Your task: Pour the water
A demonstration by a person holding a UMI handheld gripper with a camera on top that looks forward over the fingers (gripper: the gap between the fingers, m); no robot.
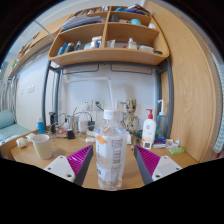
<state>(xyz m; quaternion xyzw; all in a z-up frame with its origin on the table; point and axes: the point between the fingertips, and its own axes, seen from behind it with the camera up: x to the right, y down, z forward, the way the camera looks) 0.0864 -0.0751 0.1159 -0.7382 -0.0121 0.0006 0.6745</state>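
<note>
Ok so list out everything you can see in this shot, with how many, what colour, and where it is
Water bottle: one, clear with a white cap, upright between the gripper's fingers, ahead of the pads.
Table: one, wooden, under the bottle.
Pump bottle: one, white with a red top, on the table beyond the right-side finger.
Cup: one, pale translucent, on the table off to the left-side finger's far side.
Wall shelf: one, wooden, two levels, above the table, holding small items too small to name.
Small clutter: several dark items at the table's back, against the wall; not identifiable.
Gripper: one, magenta pads; the fingers flank the bottle, contact not discernible.
</note>
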